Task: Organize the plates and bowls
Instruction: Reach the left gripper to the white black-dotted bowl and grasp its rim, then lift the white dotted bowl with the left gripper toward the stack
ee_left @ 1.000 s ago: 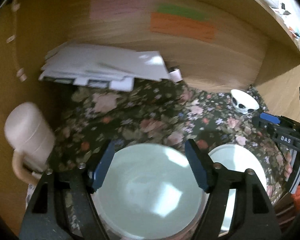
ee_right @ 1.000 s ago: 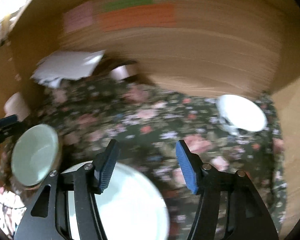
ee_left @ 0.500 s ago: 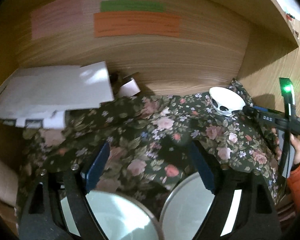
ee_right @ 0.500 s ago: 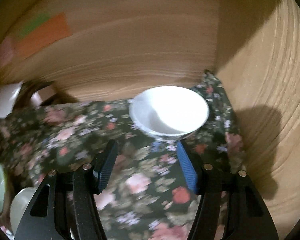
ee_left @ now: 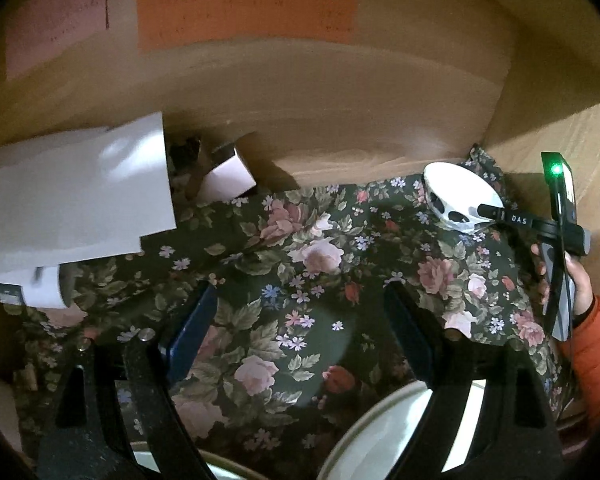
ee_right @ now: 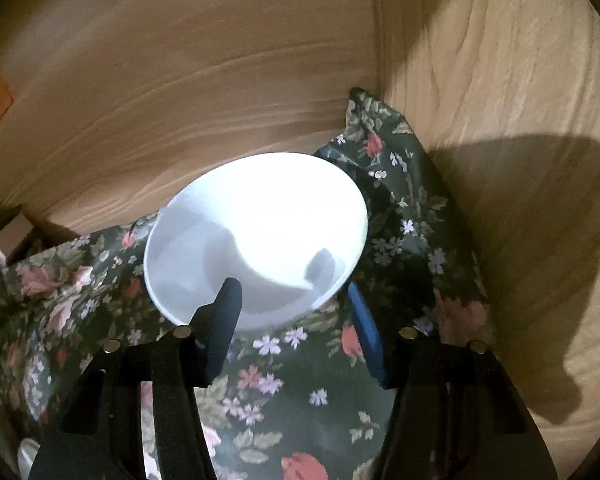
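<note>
Lettering "DAS" marks right gripper (ee_left: 485, 210), jaws closing around bowl (ee_right: 256, 240) rim.

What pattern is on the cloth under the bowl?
Dark floral cloth, pink roses; left wrist view shows it best.

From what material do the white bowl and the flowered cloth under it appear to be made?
White bowl: probably glazed ceramic, maybe melamine; smooth glossy inside with bright glare.
Flowered cloth: printed fabric, or possibly oilcloth; it bunches in folds at the corner, with a slight sheen.
</note>
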The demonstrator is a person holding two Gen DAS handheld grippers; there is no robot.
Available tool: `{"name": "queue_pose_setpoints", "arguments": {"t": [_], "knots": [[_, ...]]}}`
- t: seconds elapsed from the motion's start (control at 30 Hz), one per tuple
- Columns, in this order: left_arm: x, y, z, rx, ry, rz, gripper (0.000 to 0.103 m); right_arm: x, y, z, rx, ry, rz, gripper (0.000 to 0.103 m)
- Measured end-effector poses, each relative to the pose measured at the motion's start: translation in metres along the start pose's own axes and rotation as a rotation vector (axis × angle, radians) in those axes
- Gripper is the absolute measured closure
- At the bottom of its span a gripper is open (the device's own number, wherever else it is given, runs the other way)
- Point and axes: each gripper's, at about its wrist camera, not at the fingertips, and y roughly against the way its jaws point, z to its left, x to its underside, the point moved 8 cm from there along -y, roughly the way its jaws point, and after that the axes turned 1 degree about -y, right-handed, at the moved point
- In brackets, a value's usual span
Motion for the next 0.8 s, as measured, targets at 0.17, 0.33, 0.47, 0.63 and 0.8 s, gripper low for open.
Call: {"name": "queue_pose_setpoints", "arguments": {"t": [0.17, 0.33, 0.47, 0.63, 0.8], "knots": [[-0.001, -0.013, -0.001, -0.006, -0.005, 0.028, 0.018, -0.001, -0.013, 0.0, 0.032, 0.012, 0.0, 0.057], [-0.005, -0.02, -0.005, -0.004, -0.004, 0.044, 0.018, 0.001, -0.015, 0.004, 0.012, 0.04, 0.026, 0.078], [-0.007, -0.03, -0.011, -0.005, 0.002, 0.066, 0.018, 0.009, -0.008, 0.022, -0.038, 0.094, 0.038, 0.08], [-0.011, -0.05, -0.021, 0.011, 0.03, 0.126, 0.018, 0.03, 0.003, 0.053, -0.114, 0.167, 0.069, 0.081], [-0.017, -0.065, -0.041, 0.024, 0.01, 0.14, 0.018, 0.052, 0.017, 0.079, -0.172, 0.235, 0.089, 0.081]]}}
